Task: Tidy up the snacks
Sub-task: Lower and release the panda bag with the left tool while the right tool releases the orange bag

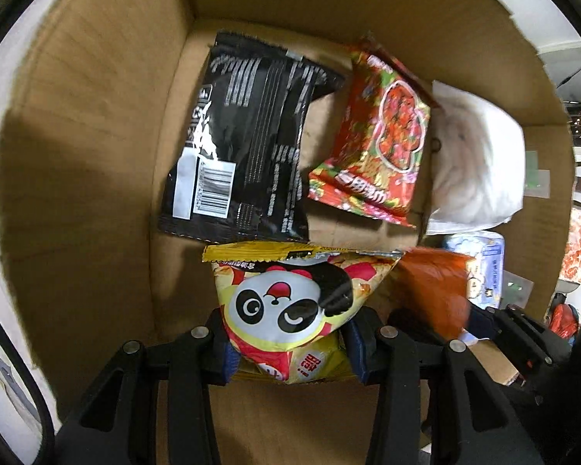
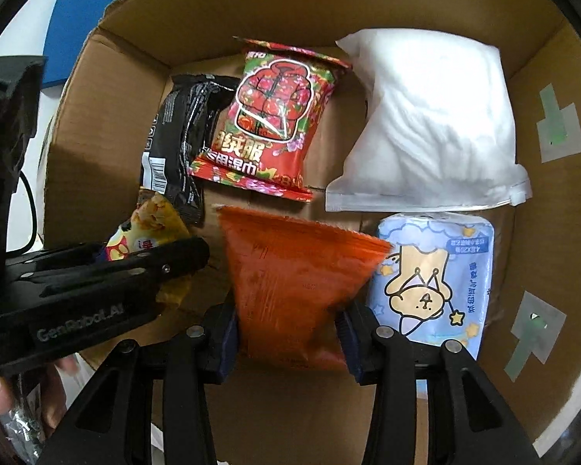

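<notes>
Inside an open cardboard box (image 1: 97, 155), 2 handheld grippers point steeply down with a snack each. The left gripper (image 1: 290, 343) has its jaws nearly closed, pinching a yellow panda-print snack bag (image 1: 286, 302) by its lower end, over the box floor near the left wall. The right gripper (image 2: 288, 343) has its jaws clamped on an orange snack bag (image 2: 290, 271), which hangs blurred just beside a pale blue tissue pack (image 2: 434, 275) printed with a cartoon bear.

On the brown box floor lie a black packet (image 1: 244, 143) with a barcode label, a red floral pack (image 2: 275, 120) just beside it, and a white pouch (image 2: 434, 124) against the right wall. Green and grey tape patches (image 2: 557, 128) mark that wall.

Beyond the torn rim, the right wrist view shows a blue panel (image 2: 81, 19) on a white surface (image 2: 42, 11); the room past the box's far side is cluttered and too small to read.
</notes>
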A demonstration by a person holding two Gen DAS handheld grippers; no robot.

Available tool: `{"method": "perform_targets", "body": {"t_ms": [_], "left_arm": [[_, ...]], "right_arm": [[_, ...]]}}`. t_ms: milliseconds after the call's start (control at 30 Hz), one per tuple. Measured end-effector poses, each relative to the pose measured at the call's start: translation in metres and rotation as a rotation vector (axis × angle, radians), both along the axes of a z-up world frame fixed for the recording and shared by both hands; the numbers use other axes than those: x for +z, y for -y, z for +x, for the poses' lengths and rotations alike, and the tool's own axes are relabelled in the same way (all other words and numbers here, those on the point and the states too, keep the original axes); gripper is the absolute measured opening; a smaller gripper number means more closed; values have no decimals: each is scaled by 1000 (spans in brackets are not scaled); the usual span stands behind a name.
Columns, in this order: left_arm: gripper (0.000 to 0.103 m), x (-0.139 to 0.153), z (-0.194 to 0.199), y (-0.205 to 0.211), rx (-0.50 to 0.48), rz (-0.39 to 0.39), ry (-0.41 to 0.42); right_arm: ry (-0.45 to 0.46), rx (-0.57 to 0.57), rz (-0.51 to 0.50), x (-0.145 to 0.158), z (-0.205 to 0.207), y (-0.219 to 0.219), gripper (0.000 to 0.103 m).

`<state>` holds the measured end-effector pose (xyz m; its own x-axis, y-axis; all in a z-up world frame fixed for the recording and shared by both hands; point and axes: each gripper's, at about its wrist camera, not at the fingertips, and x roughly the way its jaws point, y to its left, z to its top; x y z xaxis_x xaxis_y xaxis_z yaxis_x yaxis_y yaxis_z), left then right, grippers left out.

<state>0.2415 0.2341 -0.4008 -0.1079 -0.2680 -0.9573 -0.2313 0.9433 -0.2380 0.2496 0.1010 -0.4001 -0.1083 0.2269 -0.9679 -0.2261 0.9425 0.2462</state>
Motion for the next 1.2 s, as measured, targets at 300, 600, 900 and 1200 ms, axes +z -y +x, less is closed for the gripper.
{"method": "perform_targets", "body": {"t_ms": [300, 600, 900, 1200], "left_arm": [[45, 5, -8, 4, -4, 16, 6], [45, 63, -6, 29, -25, 87, 143], [86, 119, -22, 53, -51, 177, 289], [101, 156, -32, 59, -30, 253, 381]], "right_arm": [[17, -3, -19, 4, 2, 1, 74], [71, -39, -57, 32, -1, 29, 74], [147, -97, -91, 69, -14, 73, 97], [228, -147, -139, 119, -25, 112, 103]]}}
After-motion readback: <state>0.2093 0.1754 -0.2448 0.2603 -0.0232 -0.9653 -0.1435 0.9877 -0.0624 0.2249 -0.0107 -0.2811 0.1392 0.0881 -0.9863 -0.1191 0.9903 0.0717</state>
